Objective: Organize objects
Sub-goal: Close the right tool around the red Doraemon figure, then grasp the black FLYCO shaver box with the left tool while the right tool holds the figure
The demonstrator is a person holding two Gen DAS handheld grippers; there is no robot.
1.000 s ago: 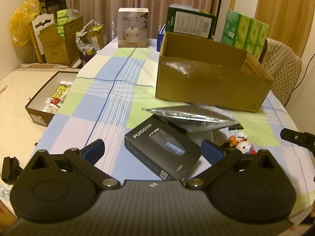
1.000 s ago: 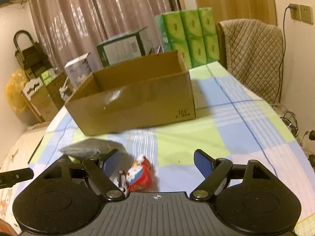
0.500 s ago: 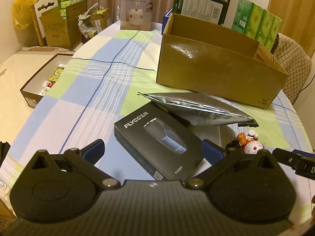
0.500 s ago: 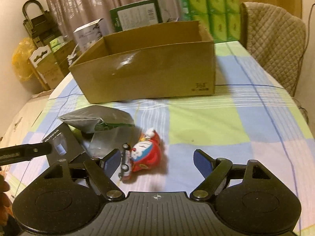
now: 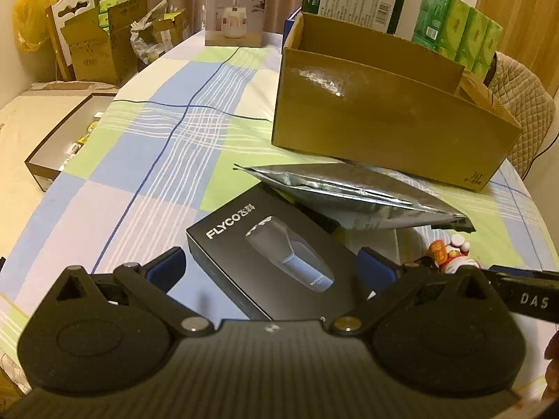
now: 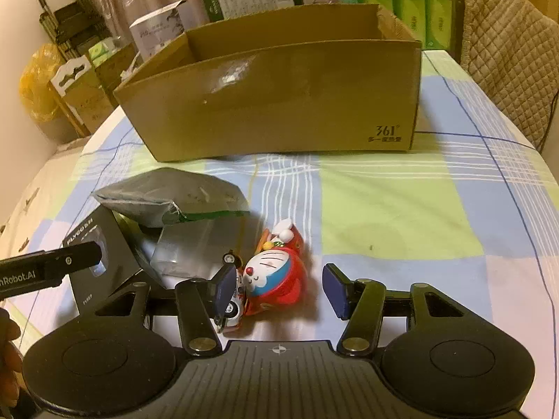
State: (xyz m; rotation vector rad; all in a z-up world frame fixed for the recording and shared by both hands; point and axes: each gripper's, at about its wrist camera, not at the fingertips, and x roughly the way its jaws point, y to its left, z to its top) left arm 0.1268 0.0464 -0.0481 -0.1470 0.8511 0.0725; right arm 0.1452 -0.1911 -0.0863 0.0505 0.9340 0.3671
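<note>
A black FLYCO shaver box lies on the checked tablecloth between the open fingers of my left gripper; it also shows in the right wrist view. A silver foil pouch lies just behind it. A red Doraemon toy lies between the open fingers of my right gripper, with a small toy car at the left fingertip. An open cardboard box stands behind on the table; its inside is hidden.
A humidifier box, a green carton and green tissue packs stand at the table's far end. A quilted chair is at the right. A low tray of small items sits left of the table.
Both grippers have moved forward and down. The shaver box now sits between the left fingers and the Doraemon toy between the right fingers. Nothing has been gripped.
</note>
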